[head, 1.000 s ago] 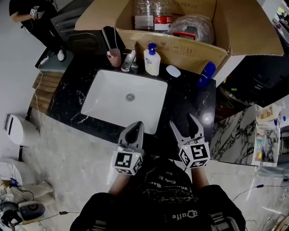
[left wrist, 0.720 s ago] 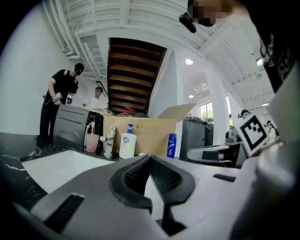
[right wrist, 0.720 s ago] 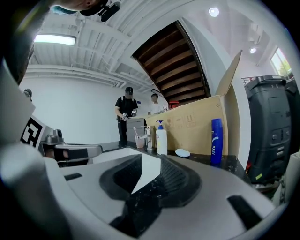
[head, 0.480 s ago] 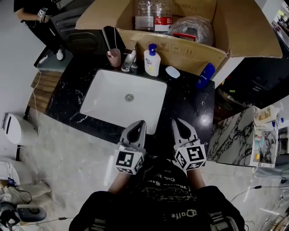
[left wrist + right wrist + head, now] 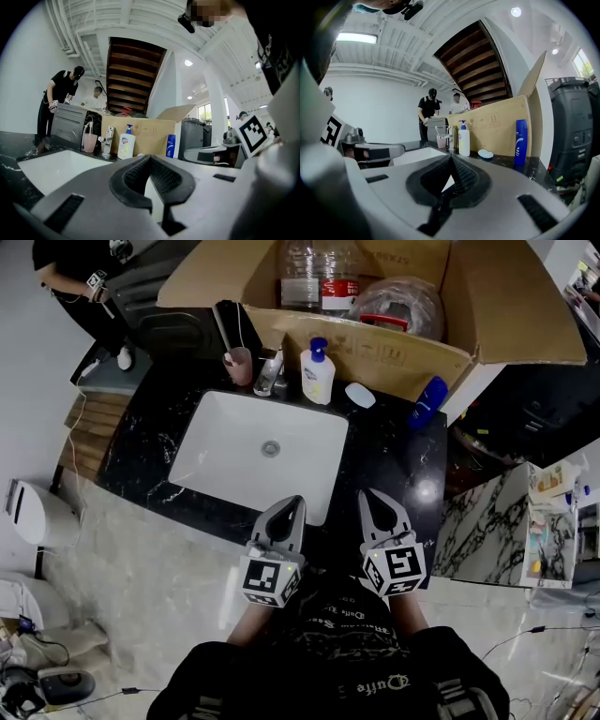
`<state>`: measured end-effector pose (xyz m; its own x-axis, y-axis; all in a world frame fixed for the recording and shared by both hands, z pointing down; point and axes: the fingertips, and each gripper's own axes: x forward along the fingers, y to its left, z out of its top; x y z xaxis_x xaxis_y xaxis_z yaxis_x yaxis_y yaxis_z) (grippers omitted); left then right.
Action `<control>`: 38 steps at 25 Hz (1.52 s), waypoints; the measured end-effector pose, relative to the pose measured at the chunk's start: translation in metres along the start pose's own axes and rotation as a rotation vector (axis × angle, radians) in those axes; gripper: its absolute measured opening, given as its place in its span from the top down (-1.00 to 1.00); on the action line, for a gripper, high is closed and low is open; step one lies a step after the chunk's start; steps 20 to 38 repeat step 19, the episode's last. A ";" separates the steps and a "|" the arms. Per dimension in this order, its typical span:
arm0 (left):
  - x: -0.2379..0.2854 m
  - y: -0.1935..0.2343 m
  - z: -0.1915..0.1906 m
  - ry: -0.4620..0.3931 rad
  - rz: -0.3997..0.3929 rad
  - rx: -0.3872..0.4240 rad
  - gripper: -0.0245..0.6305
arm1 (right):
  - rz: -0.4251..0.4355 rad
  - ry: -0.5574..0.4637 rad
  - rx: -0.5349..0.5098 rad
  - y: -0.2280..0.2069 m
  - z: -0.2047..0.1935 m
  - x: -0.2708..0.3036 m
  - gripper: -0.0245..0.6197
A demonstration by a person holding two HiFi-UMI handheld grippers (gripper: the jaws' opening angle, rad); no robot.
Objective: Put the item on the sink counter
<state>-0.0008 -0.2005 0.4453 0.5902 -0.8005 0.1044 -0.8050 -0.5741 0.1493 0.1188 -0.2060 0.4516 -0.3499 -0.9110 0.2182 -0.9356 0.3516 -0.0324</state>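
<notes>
The black marble sink counter point(image 5: 394, 456) holds a white basin point(image 5: 234, 446). Along its back edge stand a pink cup point(image 5: 239, 365), a faucet point(image 5: 270, 374), a white pump bottle point(image 5: 317, 371), a small white soap point(image 5: 359, 395) and a blue bottle point(image 5: 427, 401). My left gripper point(image 5: 292, 504) hovers shut and empty over the counter's near edge, in front of the basin. My right gripper point(image 5: 370, 497) sits beside it, also shut with nothing between its jaws. The pump bottle point(image 5: 463, 138) and blue bottle point(image 5: 520, 140) show far ahead in the right gripper view.
A large open cardboard box point(image 5: 487, 306) with plastic bottles and a bag stands behind the counter. A person in black point(image 5: 70, 277) stands at the far left. A marble ledge point(image 5: 478, 521) lies to the right, and a white bin point(image 5: 33, 512) sits on the floor at left.
The right gripper's jaws, wide apart a second ago, have closed together on nothing. Both grippers drifted slightly toward me; the left stayed shut.
</notes>
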 end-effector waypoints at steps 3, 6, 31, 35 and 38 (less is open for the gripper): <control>0.001 0.003 -0.001 0.006 0.002 0.000 0.90 | -0.002 0.001 -0.010 0.000 0.000 0.003 0.93; 0.003 0.006 -0.005 0.019 0.004 0.002 0.90 | 0.001 0.001 -0.009 -0.001 0.000 0.007 0.93; 0.010 0.021 -0.004 0.022 -0.010 0.008 0.90 | 0.008 0.021 -0.052 -0.001 0.000 0.026 0.93; 0.010 0.021 -0.004 0.022 -0.010 0.008 0.90 | 0.008 0.021 -0.052 -0.001 0.000 0.026 0.93; 0.010 0.021 -0.004 0.022 -0.010 0.008 0.90 | 0.008 0.021 -0.052 -0.001 0.000 0.026 0.93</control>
